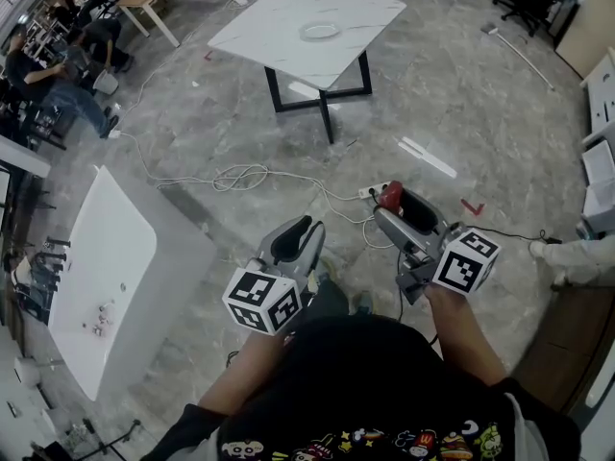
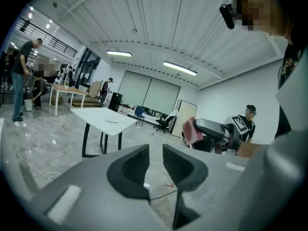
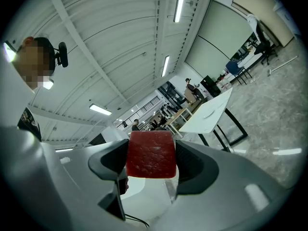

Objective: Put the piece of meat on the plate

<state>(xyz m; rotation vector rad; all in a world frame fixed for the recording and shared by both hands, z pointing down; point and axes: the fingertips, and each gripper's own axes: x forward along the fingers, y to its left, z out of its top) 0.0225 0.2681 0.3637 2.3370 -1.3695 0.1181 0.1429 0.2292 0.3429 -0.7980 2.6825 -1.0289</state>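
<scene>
**Finding.** The right gripper (image 3: 151, 161) has its jaws clamped on the piece of meat (image 3: 150, 154), one pad against each side face, and the block stands proud of the pads. The left gripper (image 2: 155, 161) has its jaws closed together on nothing. The plate (image 1: 319, 32) sits on a worktop (image 1: 279, 17) well apart from us, across open floor (image 1: 461, 113).

**Risks, in our judgement.**
- The meat could slip out on the way over. It is held on two faces only and its surface looks damp and slick, so a jolt or a slackened squeeze would drop it.
- Too hard a squeeze could dent or tear it.
- Loose cables (image 1: 240, 176) lie on the floor between us and the worktop, and a foot caught there would upset the carry.
- At the plate, a release from too high could let the block slide off the shallow rim.

**Materials.**
- The meat is a deep red slab, roughly square in face, with rounded corners and a pitted, glossy grain.
- The pads are dark and matt, set in pale grey housings.
- The plate is pale, round and shallow.
- The worktop is white with faint marbling, on black legs.
- The floor is grey veined stone.
</scene>
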